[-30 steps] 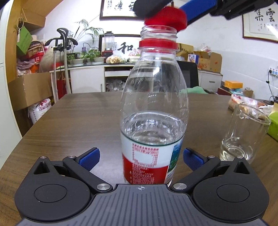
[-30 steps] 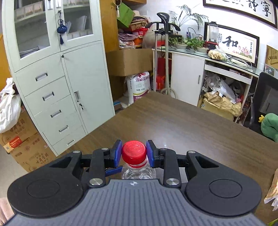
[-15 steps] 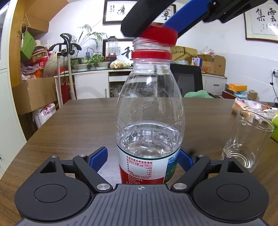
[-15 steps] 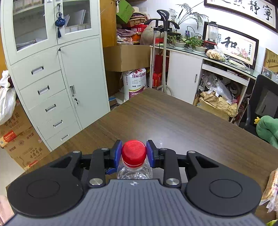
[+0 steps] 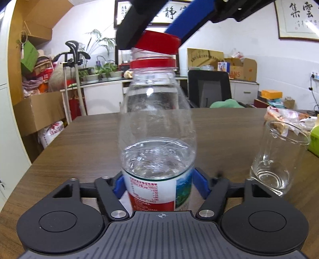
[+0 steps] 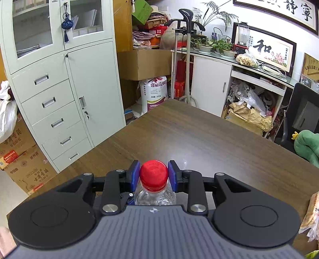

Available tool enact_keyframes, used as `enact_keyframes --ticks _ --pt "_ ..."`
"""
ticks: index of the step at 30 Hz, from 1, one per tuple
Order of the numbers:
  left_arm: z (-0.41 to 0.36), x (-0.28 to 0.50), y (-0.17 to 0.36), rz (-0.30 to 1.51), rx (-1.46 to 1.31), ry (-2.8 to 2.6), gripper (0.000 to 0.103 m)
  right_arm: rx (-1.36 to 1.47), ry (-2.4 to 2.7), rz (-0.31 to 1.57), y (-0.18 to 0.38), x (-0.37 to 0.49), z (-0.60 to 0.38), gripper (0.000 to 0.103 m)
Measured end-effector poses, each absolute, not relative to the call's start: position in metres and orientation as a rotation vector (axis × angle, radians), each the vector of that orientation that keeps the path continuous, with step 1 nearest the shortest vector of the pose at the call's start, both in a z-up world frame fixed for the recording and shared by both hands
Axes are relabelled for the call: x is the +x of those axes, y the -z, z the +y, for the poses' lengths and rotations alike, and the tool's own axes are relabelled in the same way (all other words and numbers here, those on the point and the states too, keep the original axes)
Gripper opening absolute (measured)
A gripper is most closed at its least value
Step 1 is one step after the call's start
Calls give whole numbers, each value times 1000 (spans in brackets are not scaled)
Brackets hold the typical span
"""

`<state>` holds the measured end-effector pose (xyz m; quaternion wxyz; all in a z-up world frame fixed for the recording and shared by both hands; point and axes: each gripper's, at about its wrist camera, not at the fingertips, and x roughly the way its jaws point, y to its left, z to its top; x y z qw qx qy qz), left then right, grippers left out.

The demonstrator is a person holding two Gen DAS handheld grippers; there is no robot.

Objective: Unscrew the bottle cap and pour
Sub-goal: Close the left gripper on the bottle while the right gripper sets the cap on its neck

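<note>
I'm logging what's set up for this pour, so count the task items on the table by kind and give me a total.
Water bottle: 1
Red cap: 1, clamped in the right tongs
Drinking glass: 1
Total: 3

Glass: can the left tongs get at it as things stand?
Probably not yet: the left tongs are closed on the bottle. The glass stands apart to its right with nothing between.

framed scroll (image 6: 264, 51): 和 | wall scroll (image 5: 299, 18): 集雲 | carton (image 6: 28, 169): 2023版, seemingly | bottle label (image 5: 157, 191): unreadable
</note>
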<state>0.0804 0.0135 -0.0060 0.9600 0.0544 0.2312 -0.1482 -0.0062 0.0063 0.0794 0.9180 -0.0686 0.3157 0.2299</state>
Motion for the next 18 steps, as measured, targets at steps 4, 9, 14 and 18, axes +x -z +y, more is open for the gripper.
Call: enact_keyframes --ticks 4,9,14,18 --pt "15 81 6 471 106 303 62 -148 -475 635 -79 -9 6 32" --pt "16 83 5 474 109 302 62 -145 -480 618 -78 -12 6 41" --pt "18 84 3 477 106 302 62 -119 -501 588 -85 -13 0 53" --pt "20 84 3 477 106 302 62 -107 -505 588 -82 -15 -5 48"
